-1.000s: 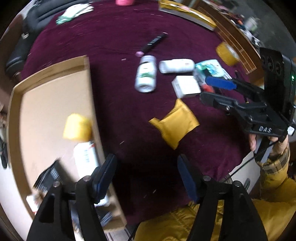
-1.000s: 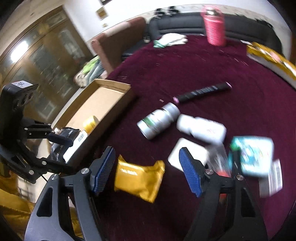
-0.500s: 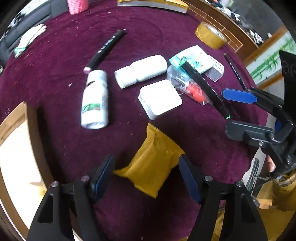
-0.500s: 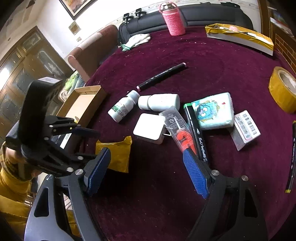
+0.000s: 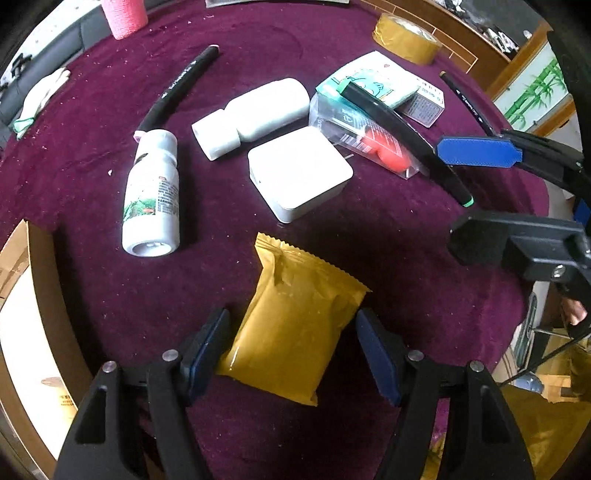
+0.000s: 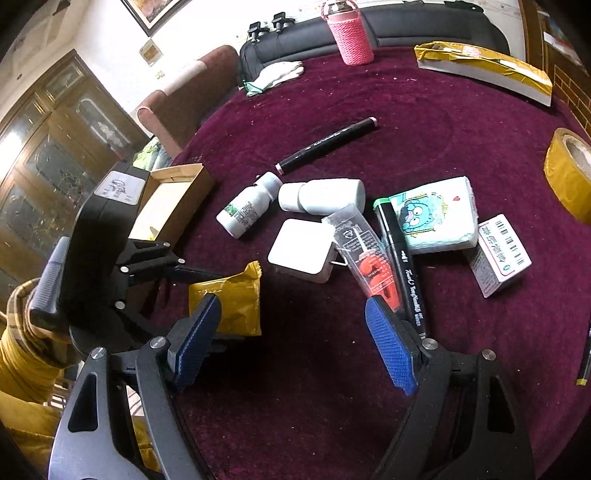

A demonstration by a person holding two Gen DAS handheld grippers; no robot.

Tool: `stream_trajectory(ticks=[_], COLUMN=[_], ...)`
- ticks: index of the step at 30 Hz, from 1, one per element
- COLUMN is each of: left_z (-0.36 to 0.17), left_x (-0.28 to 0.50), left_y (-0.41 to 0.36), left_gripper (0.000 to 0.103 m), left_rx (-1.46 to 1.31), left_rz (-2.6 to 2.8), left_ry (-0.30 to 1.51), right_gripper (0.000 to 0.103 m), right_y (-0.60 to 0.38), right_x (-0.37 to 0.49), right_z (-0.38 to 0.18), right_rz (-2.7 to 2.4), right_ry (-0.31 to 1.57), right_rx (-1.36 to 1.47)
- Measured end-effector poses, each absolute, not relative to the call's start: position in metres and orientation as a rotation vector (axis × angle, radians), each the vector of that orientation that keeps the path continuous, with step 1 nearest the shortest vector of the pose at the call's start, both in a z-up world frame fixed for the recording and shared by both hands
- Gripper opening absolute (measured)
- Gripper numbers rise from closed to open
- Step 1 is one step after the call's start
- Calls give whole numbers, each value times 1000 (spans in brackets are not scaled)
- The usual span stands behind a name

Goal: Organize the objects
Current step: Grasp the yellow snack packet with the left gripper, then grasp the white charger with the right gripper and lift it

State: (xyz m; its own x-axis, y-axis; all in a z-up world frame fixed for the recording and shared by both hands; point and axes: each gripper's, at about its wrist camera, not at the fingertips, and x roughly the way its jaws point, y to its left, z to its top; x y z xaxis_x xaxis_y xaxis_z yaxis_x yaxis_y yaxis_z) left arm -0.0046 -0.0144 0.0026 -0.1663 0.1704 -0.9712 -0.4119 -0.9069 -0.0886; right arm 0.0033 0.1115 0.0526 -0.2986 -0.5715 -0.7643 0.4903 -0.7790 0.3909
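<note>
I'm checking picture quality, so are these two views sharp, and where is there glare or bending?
Left wrist view: sharp on the yellow packet, table rim bowed by the fisheye. Right wrist view: sharp too, with blown-out white wall at the top and dark vignetted corners.

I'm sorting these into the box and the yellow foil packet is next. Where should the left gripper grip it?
Grip the yellow packet across its puffy middle, from above. It lies flat, its long sides facing the left gripper fingers, which already straddle it and are closing. The crimped ends look too thin to hold well.
</note>
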Motion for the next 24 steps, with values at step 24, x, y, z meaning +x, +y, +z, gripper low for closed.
stream_trajectory(ticks=[24], left_z=[7], left_x=[25], left_y=[-82], left_gripper=[44], left_rx=[-1804], left_rz=[2162], left_ry=[-78], right_gripper=[78], right_y=[24], right_x=[-40], right_z=[38], right_rz=[-1769], right_ry=[518], right_rx=[1199])
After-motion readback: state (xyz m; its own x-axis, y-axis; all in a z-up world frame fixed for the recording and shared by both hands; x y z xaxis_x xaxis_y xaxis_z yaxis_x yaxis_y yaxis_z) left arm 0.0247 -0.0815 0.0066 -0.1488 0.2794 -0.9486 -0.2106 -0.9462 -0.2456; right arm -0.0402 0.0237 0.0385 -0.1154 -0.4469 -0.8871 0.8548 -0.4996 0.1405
